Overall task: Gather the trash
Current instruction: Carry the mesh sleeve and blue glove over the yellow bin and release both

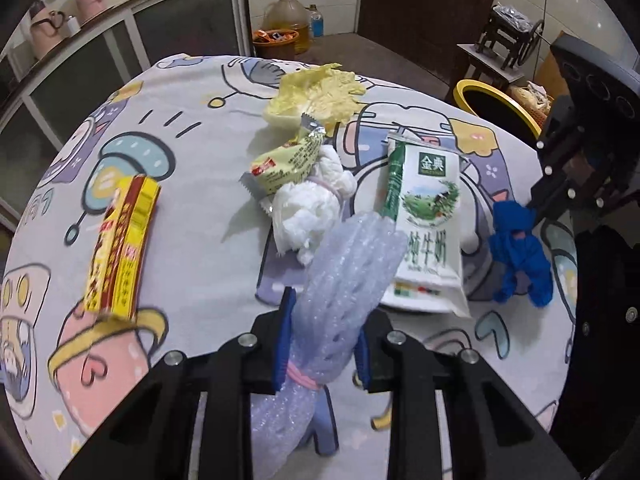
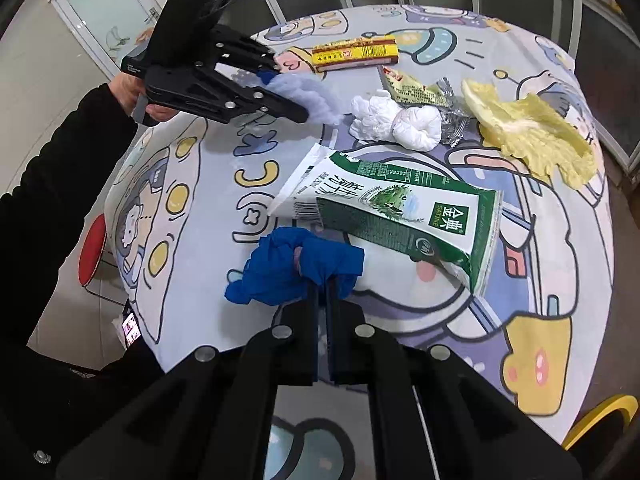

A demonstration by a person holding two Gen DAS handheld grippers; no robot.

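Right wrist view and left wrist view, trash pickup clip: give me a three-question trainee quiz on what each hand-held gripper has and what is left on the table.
1. What does the left hand-held gripper grip?
2. True or false: the right hand-held gripper is shut on the milk carton.
3. Which lies nearest the cabbage leaf? A) yellow box B) snack wrapper C) blue glove

Key:
1. The foam net sleeve, tied with a pink band.
2. False: it pinches the blue glove; the carton lies on the table.
3. B
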